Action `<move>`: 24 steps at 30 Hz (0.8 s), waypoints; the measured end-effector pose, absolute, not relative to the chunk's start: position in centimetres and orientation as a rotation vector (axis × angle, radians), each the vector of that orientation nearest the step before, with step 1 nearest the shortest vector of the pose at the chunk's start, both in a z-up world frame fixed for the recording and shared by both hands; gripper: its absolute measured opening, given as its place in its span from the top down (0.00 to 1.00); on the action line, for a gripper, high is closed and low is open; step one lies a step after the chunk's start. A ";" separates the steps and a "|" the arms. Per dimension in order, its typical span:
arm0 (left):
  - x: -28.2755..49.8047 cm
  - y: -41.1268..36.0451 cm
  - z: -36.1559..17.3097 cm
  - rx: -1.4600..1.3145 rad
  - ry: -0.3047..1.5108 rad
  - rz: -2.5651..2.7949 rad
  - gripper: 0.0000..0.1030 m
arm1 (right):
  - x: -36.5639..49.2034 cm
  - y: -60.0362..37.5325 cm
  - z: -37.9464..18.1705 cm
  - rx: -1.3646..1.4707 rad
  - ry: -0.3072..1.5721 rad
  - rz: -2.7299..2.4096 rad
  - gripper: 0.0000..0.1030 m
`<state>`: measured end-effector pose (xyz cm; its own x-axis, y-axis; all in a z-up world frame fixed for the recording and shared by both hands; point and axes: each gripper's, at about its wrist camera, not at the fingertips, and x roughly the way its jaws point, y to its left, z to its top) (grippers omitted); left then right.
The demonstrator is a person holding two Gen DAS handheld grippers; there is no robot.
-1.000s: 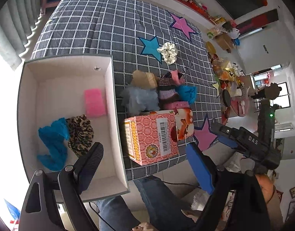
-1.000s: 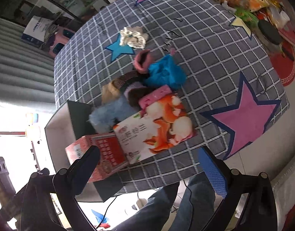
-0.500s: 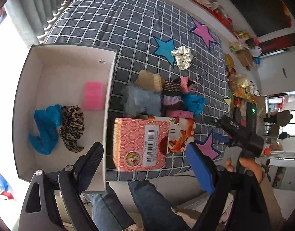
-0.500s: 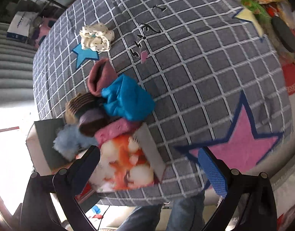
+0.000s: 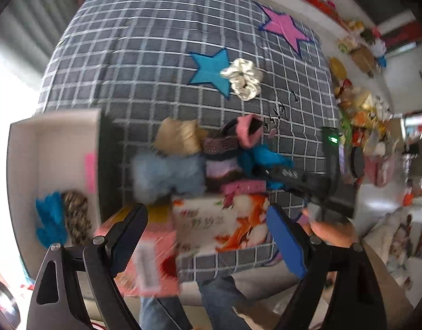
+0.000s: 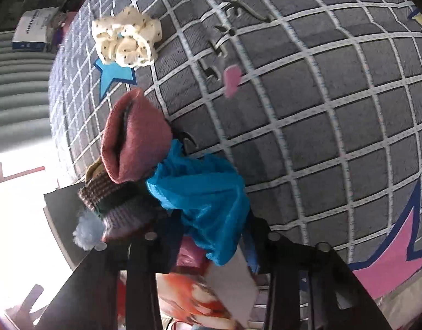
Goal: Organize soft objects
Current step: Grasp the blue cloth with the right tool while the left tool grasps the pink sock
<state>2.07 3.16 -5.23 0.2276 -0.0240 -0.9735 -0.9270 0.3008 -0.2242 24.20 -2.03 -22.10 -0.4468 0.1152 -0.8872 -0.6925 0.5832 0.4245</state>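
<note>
The blue mesh cloth (image 6: 208,206) lay on the heap of soft things on the checked cloth (image 6: 334,110), beside the pink sock (image 6: 136,137). The right gripper (image 6: 211,236) was closing on it, jaws narrow. The left gripper (image 5: 208,233) stood wide, empty, above the cartons (image 5: 211,220) near the white box (image 5: 45,143).

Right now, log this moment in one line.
phase: grasp | right gripper: closing on blue cloth | left gripper: open, empty
</note>
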 end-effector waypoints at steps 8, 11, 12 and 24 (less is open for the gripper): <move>13.4 5.8 -11.9 -0.805 1.367 0.808 0.13 | 31.3 -6.7 -19.2 -0.379 1.723 0.955 0.63; 16.1 6.9 -15.7 -0.766 1.453 0.808 0.13 | 33.6 -8.8 -18.8 -0.361 1.710 0.930 0.63; 16.6 7.3 -16.8 -0.767 1.480 0.809 0.13 | 34.0 -9.3 -18.6 -0.359 1.707 0.925 0.63; 17.8 8.9 -21.9 -0.769 1.616 0.832 0.73 | 36.1 -11.5 -17.3 -0.373 1.640 0.984 0.63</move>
